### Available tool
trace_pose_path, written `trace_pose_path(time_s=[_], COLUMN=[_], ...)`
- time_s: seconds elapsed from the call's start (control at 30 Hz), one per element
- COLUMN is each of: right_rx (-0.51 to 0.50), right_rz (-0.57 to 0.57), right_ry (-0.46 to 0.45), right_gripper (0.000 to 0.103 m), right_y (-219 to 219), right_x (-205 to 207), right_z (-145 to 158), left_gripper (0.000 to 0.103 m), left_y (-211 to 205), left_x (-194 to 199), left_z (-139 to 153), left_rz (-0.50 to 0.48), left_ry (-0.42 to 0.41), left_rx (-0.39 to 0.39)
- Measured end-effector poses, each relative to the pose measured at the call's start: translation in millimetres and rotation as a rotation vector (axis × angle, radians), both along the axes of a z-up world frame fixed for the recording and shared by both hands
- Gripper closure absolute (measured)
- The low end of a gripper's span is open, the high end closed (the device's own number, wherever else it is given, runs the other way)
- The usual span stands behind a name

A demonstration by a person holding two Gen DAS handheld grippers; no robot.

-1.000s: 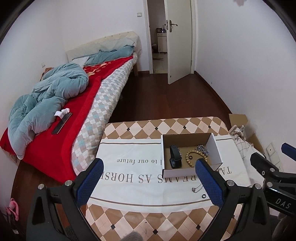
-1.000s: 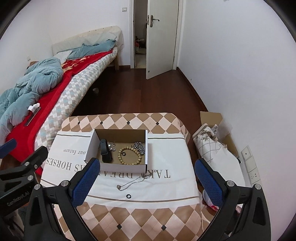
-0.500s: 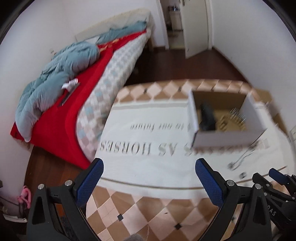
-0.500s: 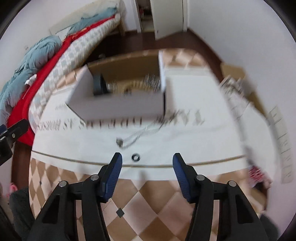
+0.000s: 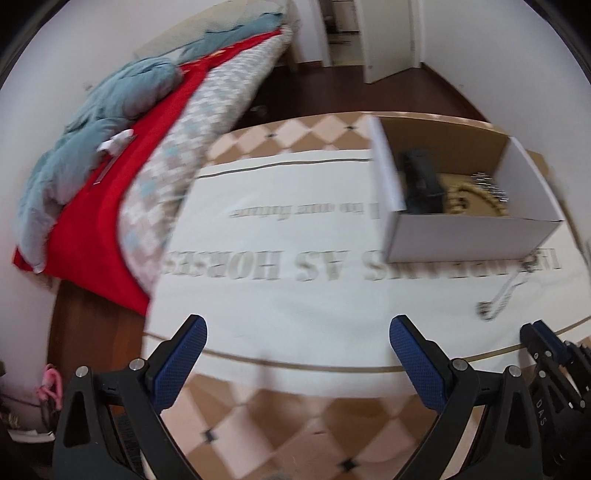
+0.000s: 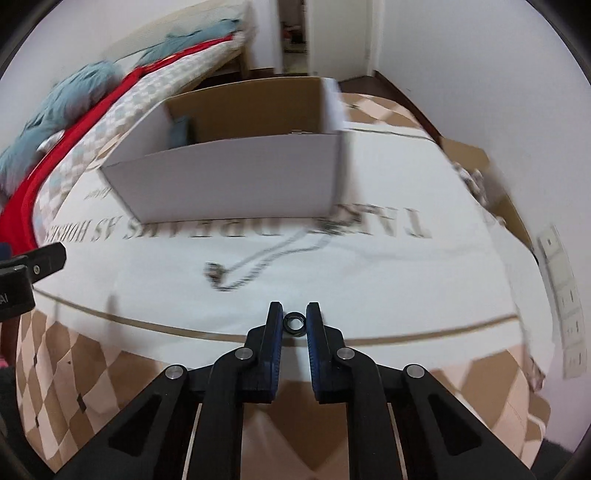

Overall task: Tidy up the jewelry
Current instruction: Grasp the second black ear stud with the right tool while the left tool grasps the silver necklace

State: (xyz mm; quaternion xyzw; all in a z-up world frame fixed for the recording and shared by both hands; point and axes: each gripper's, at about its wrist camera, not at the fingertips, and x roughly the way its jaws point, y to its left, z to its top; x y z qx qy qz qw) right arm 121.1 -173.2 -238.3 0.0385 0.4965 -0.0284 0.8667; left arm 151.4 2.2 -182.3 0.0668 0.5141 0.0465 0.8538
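Motion blur softens both views, and the lettering printed on the white cloth (image 5: 295, 295) covering the counter (image 6: 92, 369) can be read only in part. Inside the open cardboard box (image 6: 236, 184), seen from the left wrist view, a dark object (image 5: 423, 184) is made out at the 9 o'clock side, with tan beads (image 5: 465, 201) and something silvery (image 5: 489, 184) beside it, all smeared; from the right wrist view the near wall of the box hides most of the contents. A thin chain necklace (image 6: 266, 262) is laid loose on the cloth just in front of the box, its far end lost in blur near the box corner.

A bed (image 5: 122, 177) with a red cover and a bunched teal quilt (image 5: 110, 107) is seen at 10 o'clock of the counter, and an open doorway (image 6: 291, 33) at 12 o'clock. A wall socket strip (image 6: 561, 295) is cut off at 3 o'clock in the right wrist view.

The right gripper (image 6: 294, 319) is held low over the cloth's near edge, its blue-padded fingers (image 6: 275, 325) drawn nearly together around a small dark ring (image 6: 294, 323); whether the pads actually touch the ring cannot be told. The ring lies at 6 o'clock of the necklace. The left gripper (image 5: 295, 347) is held above the counter's near edge with its fingers spread wide and nothing between them.
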Motion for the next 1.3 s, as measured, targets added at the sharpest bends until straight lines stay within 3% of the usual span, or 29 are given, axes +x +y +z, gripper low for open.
trace_pose_path(time_s=[0.17,0.4,0.43,0.5,0.57,0.6,0.83,1.1,1.3], right_rx=[0.049,0.043,0.043,0.046,0.047,0.050,0.082,0.141,0.204], right_rz=[-0.128,-0.196,-0.199,-0.208,-0.213,-0.215,-0.215,-0.170,-0.145], right_ry=[0.004,0.008,0.009,0.010,0.011,0.011,-0.026,-0.115,-0.168], right_gripper=[0.090,0.090,0.090,0.090,0.090,0.090,0.090,0.090,0.090], right_y=[-50.3,-83.5,-86.9,-90.6,-92.8,-93.4,-91.3,-81.4,-75.1], right_x=[-6.6,-9.9,-9.4,-8.4,-8.0,-7.8,-11.3,-12.2,-8.5], right_z=[7.3,5.7,4.8,3.0,1.2,1.0,18.7,75.1,111.5], left_gripper=[0.003,0.025,0.037,0.052,0.078,0.096,0.096,0.096,0.096], left_y=[-45.4,-97.3,-102.0,-108.7,-112.9,-115.2,-111.3,-93.7,-83.6], left_x=[11.8,19.8,20.0,19.6,19.4,19.5,10.0,0.1,-6.4], left_z=[-17.5,-43.2,-44.4,-44.4,-42.6,-41.9,-19.4,57.3,117.0], left_rz=[-0.088,-0.179,-0.191,-0.208,-0.228,-0.235,-0.255,-0.285,-0.310], left_ry=[0.071,0.138,0.139,0.127,0.114,0.110,0.075,-0.007,-0.079], left_rx=[-0.090,-0.144,-0.150,-0.156,-0.161,-0.158,-0.174,-0.245,-0.256])
